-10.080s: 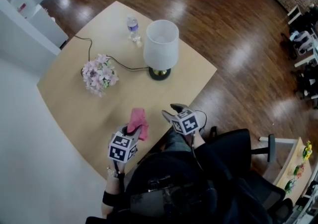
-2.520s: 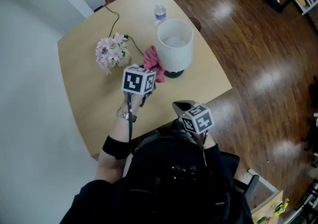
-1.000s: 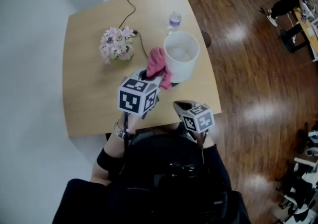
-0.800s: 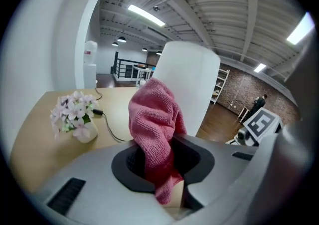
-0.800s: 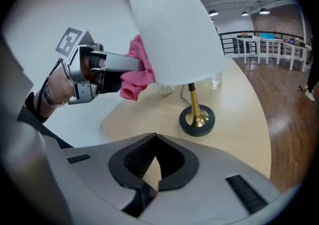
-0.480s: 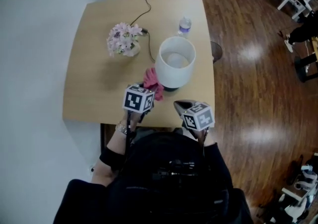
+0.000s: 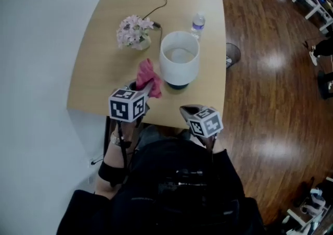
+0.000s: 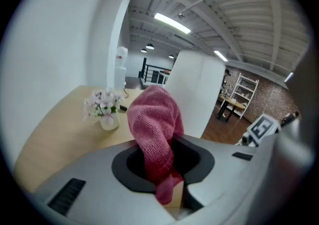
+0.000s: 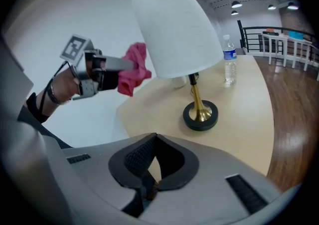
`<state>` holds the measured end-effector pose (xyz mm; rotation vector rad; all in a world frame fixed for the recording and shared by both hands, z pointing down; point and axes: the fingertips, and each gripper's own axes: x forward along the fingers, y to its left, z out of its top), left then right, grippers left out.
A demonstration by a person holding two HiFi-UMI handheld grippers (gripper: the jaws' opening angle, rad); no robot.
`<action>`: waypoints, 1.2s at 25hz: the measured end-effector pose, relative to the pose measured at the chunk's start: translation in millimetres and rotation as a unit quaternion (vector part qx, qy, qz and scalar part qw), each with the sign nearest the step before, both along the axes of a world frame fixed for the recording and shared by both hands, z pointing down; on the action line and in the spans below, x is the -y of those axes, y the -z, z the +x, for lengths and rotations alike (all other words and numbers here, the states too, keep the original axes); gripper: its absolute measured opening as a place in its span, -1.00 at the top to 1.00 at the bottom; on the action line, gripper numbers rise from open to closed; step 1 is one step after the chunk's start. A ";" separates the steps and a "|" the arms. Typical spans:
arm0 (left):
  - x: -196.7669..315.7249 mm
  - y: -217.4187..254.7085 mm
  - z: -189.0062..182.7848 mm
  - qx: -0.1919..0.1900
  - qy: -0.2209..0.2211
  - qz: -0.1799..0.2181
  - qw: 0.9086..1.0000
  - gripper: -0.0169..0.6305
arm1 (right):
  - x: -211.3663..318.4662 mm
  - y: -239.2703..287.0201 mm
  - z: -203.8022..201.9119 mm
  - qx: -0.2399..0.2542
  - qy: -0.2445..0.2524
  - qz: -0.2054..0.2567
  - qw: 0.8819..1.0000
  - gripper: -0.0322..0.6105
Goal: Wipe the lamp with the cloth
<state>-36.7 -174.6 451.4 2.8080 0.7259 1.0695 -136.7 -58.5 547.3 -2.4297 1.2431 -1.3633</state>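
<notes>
A white-shaded lamp (image 7: 179, 63) on a brass stem and black base (image 9: 201, 115) stands on the wooden table (image 7: 99, 67). My left gripper (image 7: 141, 91) is shut on a pink cloth (image 7: 148, 76), held up in the air just left of the shade (image 8: 197, 92) and not touching it. The cloth (image 8: 155, 131) bulges out of the jaws, and the right gripper view shows it (image 9: 132, 74) hanging beside the shade (image 9: 177, 29). My right gripper (image 7: 188, 110) is shut and empty at the table's near edge, in front of the lamp (image 9: 149, 175).
A vase of pale pink flowers (image 7: 134, 32) stands behind the cloth, with the lamp's black cord (image 7: 159, 5) running past it. A water bottle (image 7: 197, 22) stands behind the lamp near the table's right edge. Wooden floor (image 7: 270, 103) lies to the right.
My left gripper has drawn back and down toward me with the cloth, away from the shade's rim. The view has shifted; the right gripper stays near the table edge.
</notes>
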 end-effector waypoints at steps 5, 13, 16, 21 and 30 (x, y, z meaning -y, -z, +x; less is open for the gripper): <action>-41.9 113.7 -4.7 -0.087 -0.011 -0.023 0.996 0.68 | 4.5 1.3 -18.7 0.011 0.033 0.009 0.999 0.89; -70.8 103.4 11.0 -0.095 -0.031 -0.029 0.995 0.68 | 2.6 7.3 -15.1 0.011 0.024 -0.010 1.000 0.89; -65.5 77.8 9.4 -0.077 -0.032 -0.031 0.996 0.68 | -5.2 13.1 -8.2 0.002 0.021 -0.029 0.999 0.89; -60.5 25.1 0.9 -0.033 -0.039 -0.032 0.998 0.68 | -13.7 12.4 -3.4 0.002 0.006 -0.050 0.999 0.89; -46.6 -55.3 -3.9 0.034 -0.046 -0.022 0.998 0.67 | -14.7 -3.6 -2.9 0.020 -0.001 -0.066 0.998 0.89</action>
